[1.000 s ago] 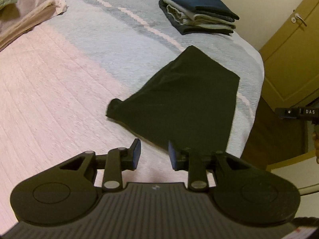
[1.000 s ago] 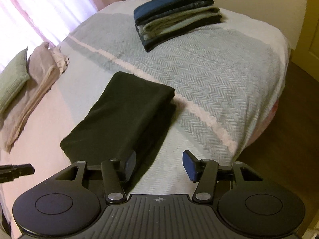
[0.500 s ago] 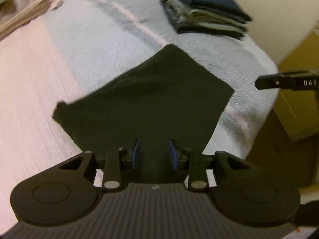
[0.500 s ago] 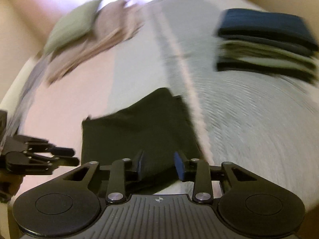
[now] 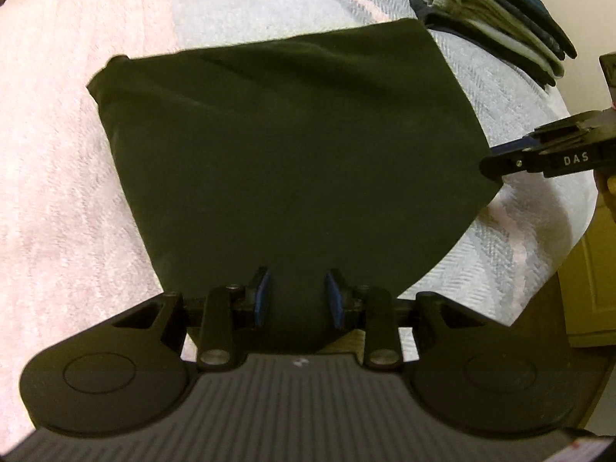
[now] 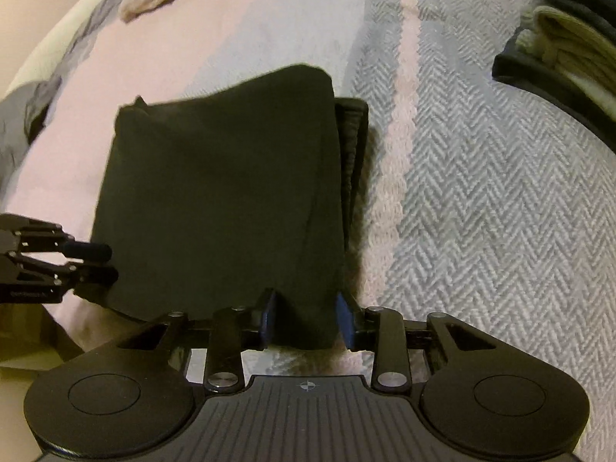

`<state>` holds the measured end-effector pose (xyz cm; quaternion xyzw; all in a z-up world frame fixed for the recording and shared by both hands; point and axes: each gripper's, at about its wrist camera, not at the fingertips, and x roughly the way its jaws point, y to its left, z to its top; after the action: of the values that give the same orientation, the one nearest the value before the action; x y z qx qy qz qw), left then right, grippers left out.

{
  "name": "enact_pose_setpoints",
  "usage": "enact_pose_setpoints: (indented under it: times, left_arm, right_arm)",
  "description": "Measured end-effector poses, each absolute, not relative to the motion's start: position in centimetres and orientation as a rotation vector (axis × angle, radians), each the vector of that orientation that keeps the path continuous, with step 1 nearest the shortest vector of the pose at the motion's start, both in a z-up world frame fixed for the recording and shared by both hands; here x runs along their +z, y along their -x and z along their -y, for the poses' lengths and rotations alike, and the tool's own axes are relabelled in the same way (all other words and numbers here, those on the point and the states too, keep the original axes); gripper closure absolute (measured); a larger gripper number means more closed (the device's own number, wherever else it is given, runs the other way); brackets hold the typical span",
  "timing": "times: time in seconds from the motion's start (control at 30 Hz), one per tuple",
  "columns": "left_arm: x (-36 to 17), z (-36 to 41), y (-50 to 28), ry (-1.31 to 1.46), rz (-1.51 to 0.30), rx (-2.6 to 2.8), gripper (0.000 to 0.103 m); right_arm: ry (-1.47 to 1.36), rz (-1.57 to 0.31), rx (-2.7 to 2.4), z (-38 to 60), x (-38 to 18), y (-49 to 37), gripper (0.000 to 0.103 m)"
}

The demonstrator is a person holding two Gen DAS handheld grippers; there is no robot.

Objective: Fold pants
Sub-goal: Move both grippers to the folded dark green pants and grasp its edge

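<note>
Matte black folded pants [image 5: 292, 154] lie on herringbone-weave bedspread [image 6: 481, 211].

The only readable lettering is "DAS" — white capitals on the side of the right hand-held gripper [image 5: 500, 163], in the left wrist view. Small print on the left hand-held gripper [image 6: 92, 265] is too blurred to read.

home bedroom | bed under pink-and-grey herringbone woven blanket [image 6: 481, 200] | stack of folded navy, beige and dark garments [image 5: 496, 11] | yellow wooden cabinet door [image 5: 593, 288] | cream wall
</note>
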<state>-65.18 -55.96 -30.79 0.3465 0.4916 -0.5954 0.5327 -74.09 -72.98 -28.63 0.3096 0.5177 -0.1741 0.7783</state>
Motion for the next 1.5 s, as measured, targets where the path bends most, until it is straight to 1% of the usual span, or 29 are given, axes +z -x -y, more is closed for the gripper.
enact_pose_setpoints:
  times: [0.1, 0.17, 0.23, 0.33, 0.37, 0.4, 0.57, 0.73, 0.97, 1.07, 1.13, 1.2, 1.23, 1.27, 1.37, 1.5]
  left_arm:
    - [-31.0, 55.8, 65.0, -0.804, -1.177, -1.421, 0.076]
    - [-30.0, 55.3, 64.8, -0.791, -1.169, -1.425, 0.075]
    - [-28.9, 54.6, 64.6, -0.798, -1.156, -1.413, 0.075]
    - [-27.4, 53.3, 64.5, -0.819, -1.141, -1.403, 0.073]
    - [-27.1, 53.0, 64.5, -0.828, -1.133, -1.395, 0.073]
    - [-26.7, 52.5, 64.3, -0.833, -1.12, -1.387, 0.073]
    - [-25.5, 51.6, 63.5, -0.813, -1.121, -1.36, 0.073]
    - [-24.9, 51.5, 63.2, -0.785, -1.11, -1.358, 0.073]
    - [-24.8, 51.0, 63.3, -0.774, -1.102, -1.376, 0.071]
    - [-25.0, 50.8, 63.5, -0.779, -1.093, -1.382, 0.07]
    - [-24.9, 50.5, 63.8, -0.786, -1.051, -1.394, 0.061]
    - [-24.4, 49.6, 64.4, -0.782, -0.961, -1.433, 0.04]
    - [-24.2, 49.1, 64.9, -0.795, -0.9, -1.447, 0.036]
    - [-24.2, 48.7, 65.5, -0.816, -0.846, -1.453, 0.032]
    - [-24.6, 47.4, 67.2, -0.889, -0.713, -1.455, 0.031]
    - [-26.2, 46.1, 69.9, -0.968, -0.591, -1.438, 0.026]
  right_arm:
    - [-0.674, -1.119, -0.401, 72.9, -28.7, 74.1, 0.072]
    - [-0.667, -1.11, -0.425, 72.6, -27.5, 74.2, 0.071]
    - [-0.649, -1.105, -0.45, 72.0, -26.1, 74.1, 0.068]
    - [-0.593, -1.071, -0.474, 70.3, -22.9, 73.8, 0.056]
    - [-0.577, -1.067, -0.478, 69.7, -22.4, 73.6, 0.05]
    - [-0.554, -1.066, -0.477, 69.1, -21.7, 73.4, 0.046]
    - [-0.42, -1.101, -0.398, 65.3, -19.7, 71.9, 0.045]
    - [-0.345, -1.106, -0.355, 62.9, -18.9, 71.1, 0.045]
    - [-0.249, -1.118, -0.338, 61.4, -18.9, 71.3, 0.044]
    - [-0.137, -1.134, -0.315, 60.6, -19.2, 71.4, 0.044]
    - [-0.031, -1.151, -0.282, 60.0, -19.9, 71.6, 0.043]
    - [0.116, -1.168, -0.236, 59.4, -20.9, 71.7, 0.04]
    - [0.189, -1.17, -0.208, 59.0, -21.6, 71.8, 0.039]
    - [0.276, -1.171, -0.175, 58.7, -22.4, 71.9, 0.038]
    - [0.47, -1.144, -0.089, 57.8, -25.0, 72.4, 0.035]
    - [0.686, -1.087, 0.03, 57.1, -29.7, 73.4, 0.032]
